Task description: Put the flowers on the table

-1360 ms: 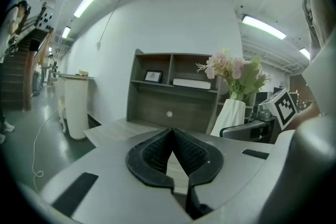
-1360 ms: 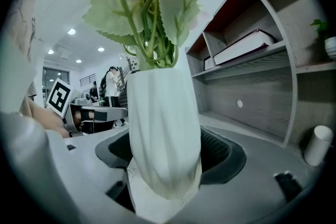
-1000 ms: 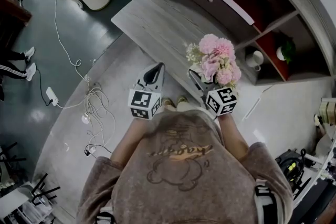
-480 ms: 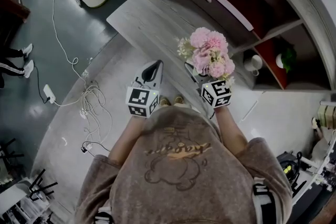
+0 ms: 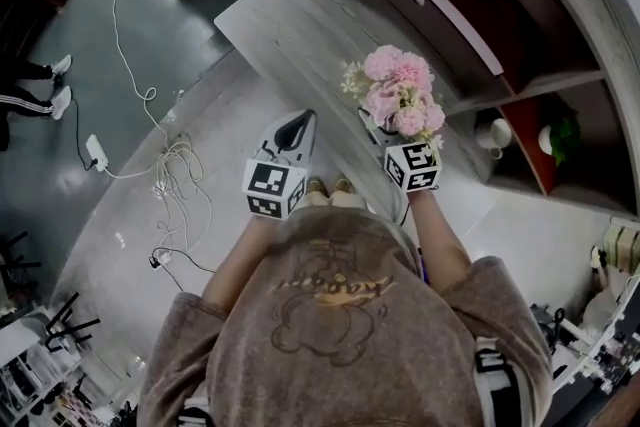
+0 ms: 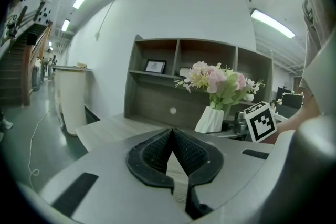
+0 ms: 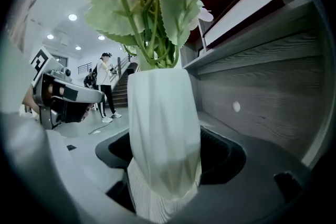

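The right gripper (image 5: 378, 135) grips the white vase (image 7: 163, 134) of pink flowers (image 5: 400, 87) above the desk (image 5: 290, 25) ahead of it (left gripper (image 5: 296, 127) closed, empty, alongside), so lowering and release seemingly remain.

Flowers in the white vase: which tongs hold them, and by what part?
The right tongs grip the white vase by its lower body, not the flowers themselves. The left tongs are shut and hold nothing.

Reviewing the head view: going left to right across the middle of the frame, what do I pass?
Tangled cables on the floor → left gripper → vase of pink flowers → white mug on the shelf → green plant.
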The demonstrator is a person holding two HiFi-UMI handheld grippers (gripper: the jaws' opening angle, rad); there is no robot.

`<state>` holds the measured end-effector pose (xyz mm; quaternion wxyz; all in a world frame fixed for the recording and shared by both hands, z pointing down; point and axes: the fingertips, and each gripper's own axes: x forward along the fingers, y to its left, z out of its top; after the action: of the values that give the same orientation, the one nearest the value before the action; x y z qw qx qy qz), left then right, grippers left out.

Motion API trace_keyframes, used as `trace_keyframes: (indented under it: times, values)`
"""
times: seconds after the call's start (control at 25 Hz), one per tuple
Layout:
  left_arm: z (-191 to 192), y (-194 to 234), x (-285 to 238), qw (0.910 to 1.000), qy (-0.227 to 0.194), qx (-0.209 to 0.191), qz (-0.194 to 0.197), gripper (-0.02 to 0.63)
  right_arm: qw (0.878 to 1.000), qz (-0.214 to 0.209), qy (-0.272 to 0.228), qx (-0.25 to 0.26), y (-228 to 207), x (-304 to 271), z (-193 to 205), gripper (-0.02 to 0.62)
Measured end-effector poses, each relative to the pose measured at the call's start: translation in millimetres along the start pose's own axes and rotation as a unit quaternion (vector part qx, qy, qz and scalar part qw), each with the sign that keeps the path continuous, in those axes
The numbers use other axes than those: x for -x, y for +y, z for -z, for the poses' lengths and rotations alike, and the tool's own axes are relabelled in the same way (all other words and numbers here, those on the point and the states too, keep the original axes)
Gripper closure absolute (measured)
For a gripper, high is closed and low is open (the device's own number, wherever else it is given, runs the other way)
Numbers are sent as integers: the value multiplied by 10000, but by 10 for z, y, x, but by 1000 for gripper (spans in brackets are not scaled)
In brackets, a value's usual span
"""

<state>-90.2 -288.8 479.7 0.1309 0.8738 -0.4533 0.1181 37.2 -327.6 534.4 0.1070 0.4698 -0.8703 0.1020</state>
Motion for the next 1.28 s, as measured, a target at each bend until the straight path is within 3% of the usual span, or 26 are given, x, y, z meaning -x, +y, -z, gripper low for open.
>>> trace_keyframes:
  times: [0.52, 1.0, 1.28]
  values:
    - [94, 57, -52, 9997, 207, 84, -83, 588, 9999, 22, -5, 115, -219, -331, 204, 245]
    - [188, 56, -16, 9993, 333, 114, -111, 588, 9994, -75, -37, 343, -188, -444, 303, 245]
    - [181, 50, -16, 9993, 332, 118, -114, 589, 9997, -68, -74, 233, -191, -449, 302, 247]
